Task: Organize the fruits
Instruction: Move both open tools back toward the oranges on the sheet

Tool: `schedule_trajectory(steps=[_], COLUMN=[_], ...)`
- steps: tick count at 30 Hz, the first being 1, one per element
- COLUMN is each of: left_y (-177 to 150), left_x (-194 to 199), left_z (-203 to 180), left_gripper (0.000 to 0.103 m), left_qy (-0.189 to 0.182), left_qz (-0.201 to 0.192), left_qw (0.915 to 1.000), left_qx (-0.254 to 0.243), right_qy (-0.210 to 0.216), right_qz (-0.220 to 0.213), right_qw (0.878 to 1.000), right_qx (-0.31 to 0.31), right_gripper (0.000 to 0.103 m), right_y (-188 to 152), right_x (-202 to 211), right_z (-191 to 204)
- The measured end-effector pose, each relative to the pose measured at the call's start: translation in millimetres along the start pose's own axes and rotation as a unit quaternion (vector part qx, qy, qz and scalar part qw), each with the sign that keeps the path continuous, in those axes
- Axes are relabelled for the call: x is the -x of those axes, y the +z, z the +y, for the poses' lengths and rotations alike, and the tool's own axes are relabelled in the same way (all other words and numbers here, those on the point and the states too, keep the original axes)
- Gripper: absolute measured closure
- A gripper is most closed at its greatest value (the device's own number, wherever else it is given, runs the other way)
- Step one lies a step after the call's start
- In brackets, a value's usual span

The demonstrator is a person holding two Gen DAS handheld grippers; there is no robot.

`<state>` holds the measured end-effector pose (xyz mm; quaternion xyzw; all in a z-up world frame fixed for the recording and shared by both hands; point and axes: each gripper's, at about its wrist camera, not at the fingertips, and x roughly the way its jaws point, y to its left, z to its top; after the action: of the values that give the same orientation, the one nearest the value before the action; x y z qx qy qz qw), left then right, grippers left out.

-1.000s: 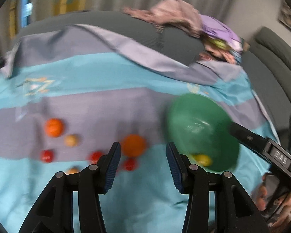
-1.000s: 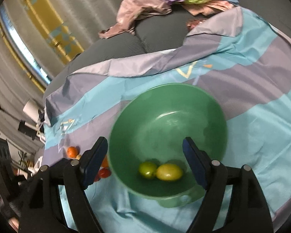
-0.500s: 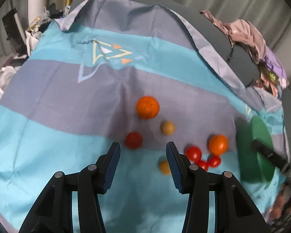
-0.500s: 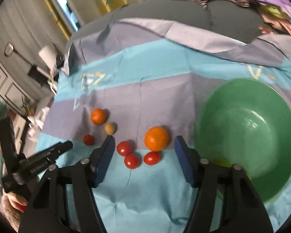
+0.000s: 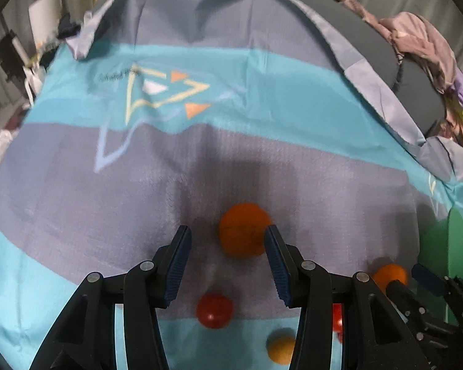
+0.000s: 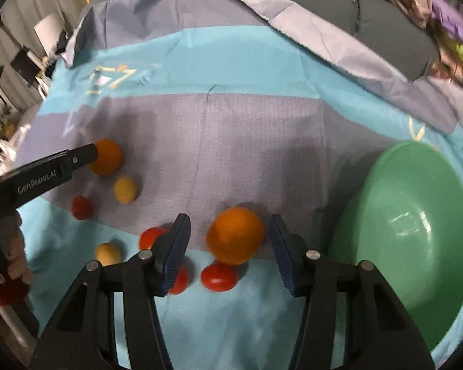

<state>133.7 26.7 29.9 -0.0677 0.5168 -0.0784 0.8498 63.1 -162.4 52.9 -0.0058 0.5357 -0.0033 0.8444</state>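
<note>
Two oranges lie on the striped cloth among small red and yellow fruits. My left gripper is open, and the left orange sits just past its tips, close to the right pad. A red tomato lies lower down between its fingers. My right gripper straddles the right orange. Its jaws are closing, with a gap still showing on each side of the fruit. In the right wrist view the left orange is at the tip of the left gripper's finger.
A green bowl stands at the right on the cloth. Red tomatoes and small yellow fruits lie around the right gripper. Crumpled clothes are piled on the grey sofa behind. A hand holds the left gripper.
Both grippers have swung left from the green bowl to the loose fruits and come lower. The right jaws have narrowed around an orange. The left jaws keep the same width.
</note>
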Motion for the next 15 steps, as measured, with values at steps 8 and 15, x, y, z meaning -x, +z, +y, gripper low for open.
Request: schedule_trajectory(steps=[8,15], left_y=[2.8,0.9], left_x=[-3.3,-12.0], left_z=[-6.8,-10.3], left_gripper=[0.055,0.055], left_qy=[-0.017,-0.043], left_qz=[-0.012,0.005], left_qw=[0.9998,0.9991], left_qx=[-0.002,0.0], right_qy=[-0.025,-0.04], right_qz=[0.004,0.033], right_qw=[0.999,0.998], right_qx=[0.036,0.041], right_gripper=[0.051,0.051], right_y=[-0.4,-4.5], right_x=[-7.4,-27.3], right_z=[14.5,14.8])
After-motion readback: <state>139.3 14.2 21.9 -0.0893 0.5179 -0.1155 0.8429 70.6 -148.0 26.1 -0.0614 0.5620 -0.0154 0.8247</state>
